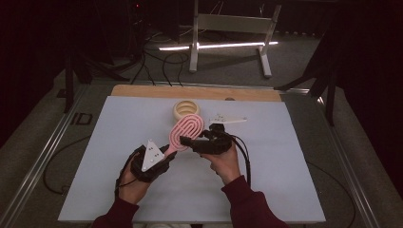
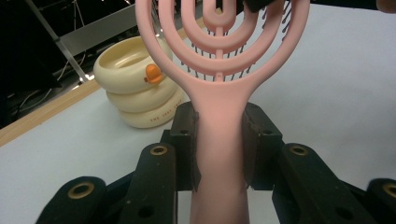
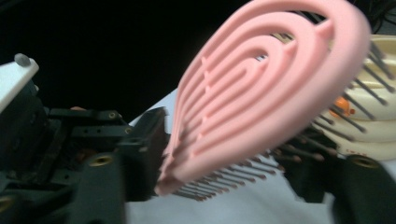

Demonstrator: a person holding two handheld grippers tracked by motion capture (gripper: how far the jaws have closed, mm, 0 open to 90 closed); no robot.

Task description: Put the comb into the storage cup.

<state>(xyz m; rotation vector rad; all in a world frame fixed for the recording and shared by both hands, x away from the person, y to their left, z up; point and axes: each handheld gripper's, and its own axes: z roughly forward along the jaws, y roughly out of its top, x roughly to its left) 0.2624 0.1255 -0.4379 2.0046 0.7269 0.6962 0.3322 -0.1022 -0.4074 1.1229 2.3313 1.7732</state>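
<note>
White tabletop [image 1: 119, 142]: left tool [image 2: 219, 140] pinching pink hairbrush [image 2: 219, 121], right tool [image 3: 224, 172] around its head.

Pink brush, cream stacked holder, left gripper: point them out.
pink brush [image 2: 219, 135], left gripper view, handle.
cream stacked holder [image 2: 135, 100], left gripper view, side wall.
left gripper [image 2: 219, 156], left gripper view, between fingertips.

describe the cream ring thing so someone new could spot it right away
Start at the light table and look to its far edge, past the pink hairbrush. The cream container there looks like three stacked rings, with a small orange duck on its side.
</note>
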